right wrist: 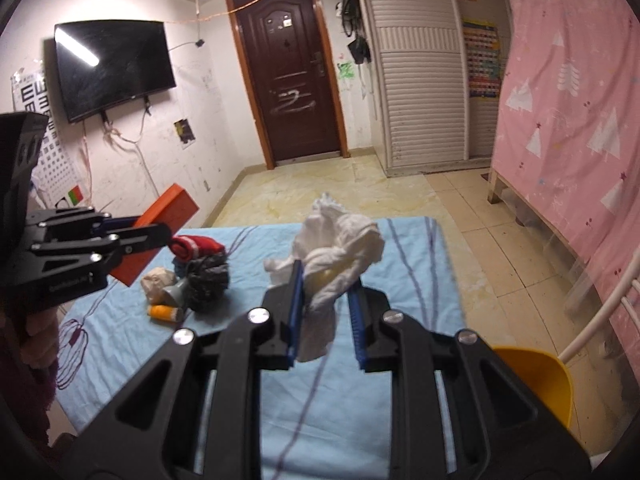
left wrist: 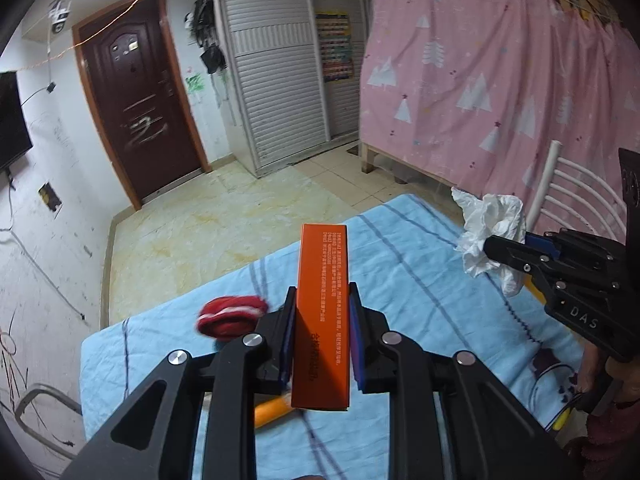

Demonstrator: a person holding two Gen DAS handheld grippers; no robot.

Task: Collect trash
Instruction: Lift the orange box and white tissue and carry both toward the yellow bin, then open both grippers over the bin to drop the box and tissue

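While the left gripper (left wrist: 322, 304) clamps a long orange cardboard box (left wrist: 323, 312) upright between its jaws, the right gripper (right wrist: 325, 300) pinches a crumpled white tissue wad (right wrist: 336, 240) — both raised over the pale blue striped sheet (right wrist: 400, 280). Below lie a red-and-white knitted sock (right wrist: 196, 246), a dark grey pompom brush (right wrist: 208, 276) and a small orange bottle (right wrist: 162, 313) — none touching either load.
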